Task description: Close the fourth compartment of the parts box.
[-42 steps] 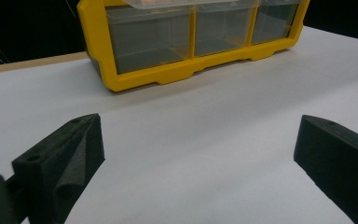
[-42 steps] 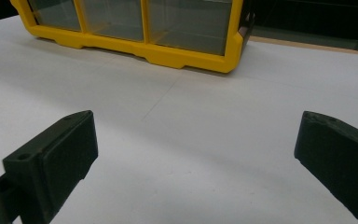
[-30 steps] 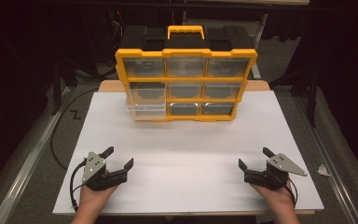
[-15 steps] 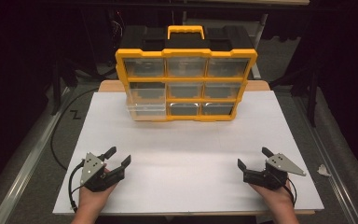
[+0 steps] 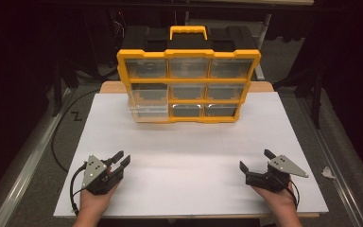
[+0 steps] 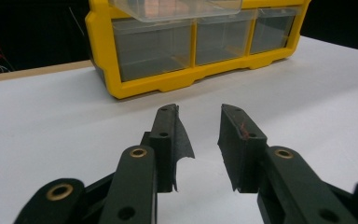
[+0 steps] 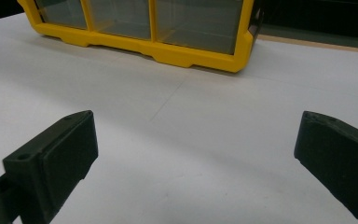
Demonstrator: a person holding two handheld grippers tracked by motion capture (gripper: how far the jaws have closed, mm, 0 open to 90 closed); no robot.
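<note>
A yellow organiser box [image 5: 188, 80] with clear drawers and a yellow handle stands upright at the back middle of the white table [image 5: 189, 151]. One clear drawer [image 5: 146, 111] on its left side is pulled partway out; the left gripper view shows this drawer [image 6: 177, 7] overhanging the bottom row. My left gripper [image 5: 121, 158] rests at the front left, held in a hand, its jaws a small gap apart and empty [image 6: 198, 112]. Near the front right my right gripper [image 5: 255, 159] stands wide open with nothing between its fingers [image 7: 198, 121]. Both point toward the box.
The white board covers a wooden tabletop whose edge [image 5: 111, 87] peeks out behind. Metal rails [image 5: 23, 161] run along both sides on the floor. A crumpled white scrap [image 5: 327, 172] lies off the table's right edge. Dark surroundings lie behind the box.
My left gripper's jaws have narrowed and it has shifted slightly right. The right gripper has barely moved.
</note>
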